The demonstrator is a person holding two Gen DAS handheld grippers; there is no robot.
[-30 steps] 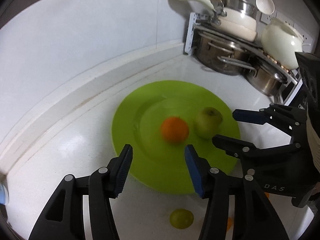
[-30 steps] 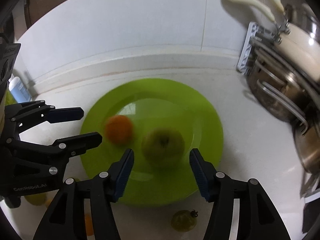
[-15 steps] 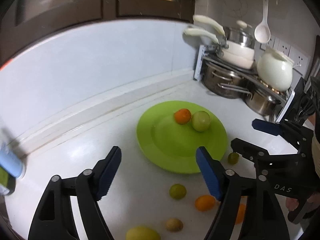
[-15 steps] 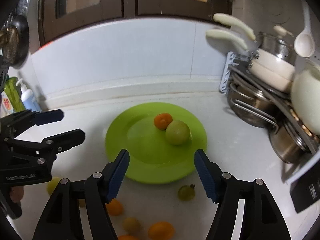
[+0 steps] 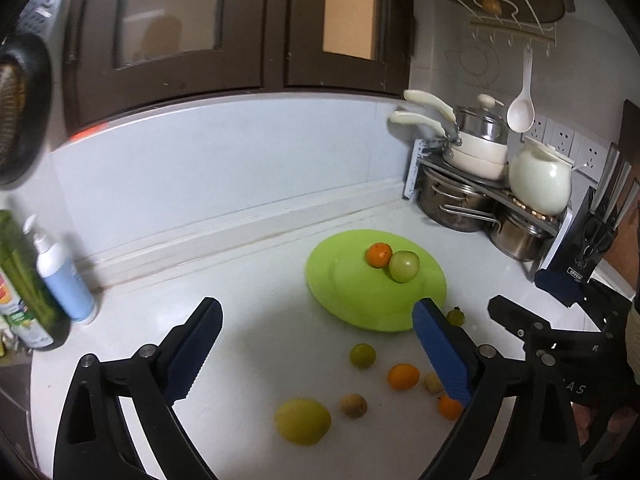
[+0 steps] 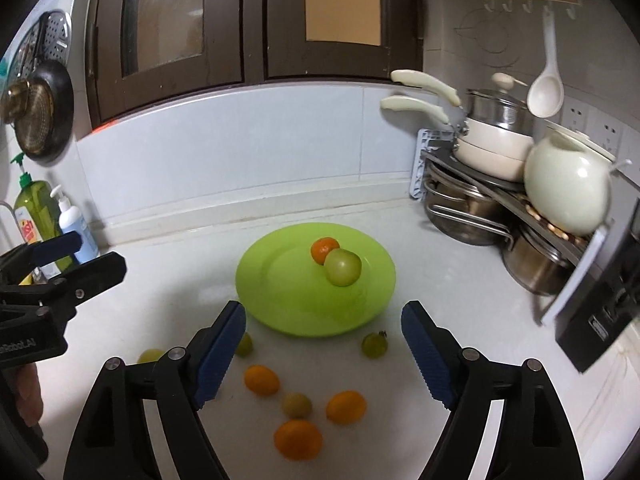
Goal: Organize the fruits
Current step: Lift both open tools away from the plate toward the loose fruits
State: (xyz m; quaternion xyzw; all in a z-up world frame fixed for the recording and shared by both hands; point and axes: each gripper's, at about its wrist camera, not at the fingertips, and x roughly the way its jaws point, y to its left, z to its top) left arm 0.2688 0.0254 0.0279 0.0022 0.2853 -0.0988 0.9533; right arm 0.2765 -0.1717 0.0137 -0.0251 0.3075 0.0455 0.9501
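Note:
A lime-green plate [image 5: 352,304] [image 6: 280,296] lies on the white counter and bears an orange [image 5: 378,254] [image 6: 323,249] touching a green apple [image 5: 404,266] [image 6: 342,267]. Several loose fruits lie in front of the plate: a yellow lemon [image 5: 303,421], a brown one [image 5: 354,405], oranges [image 5: 403,376] [image 6: 298,439], and small green ones [image 5: 363,355] [image 6: 374,345]. My left gripper [image 5: 316,322] hangs above the counter, its jaws opening with nothing between them. My right gripper [image 6: 323,318] is back from the plate, its jaws also opening and empty.
A rack of steel pots [image 5: 456,200] [image 6: 460,216], a white pan and a white jar [image 5: 540,184] fill the back right corner. A knife block [image 5: 576,256] stands at the right. Soap bottles [image 5: 60,272] [image 6: 40,216] stand at the left by the backsplash.
Both grippers have pulled back and up from the plate, leaving the orange and apple on it. Their jaws have spread wider. The loose fruits on the counter have come into view.

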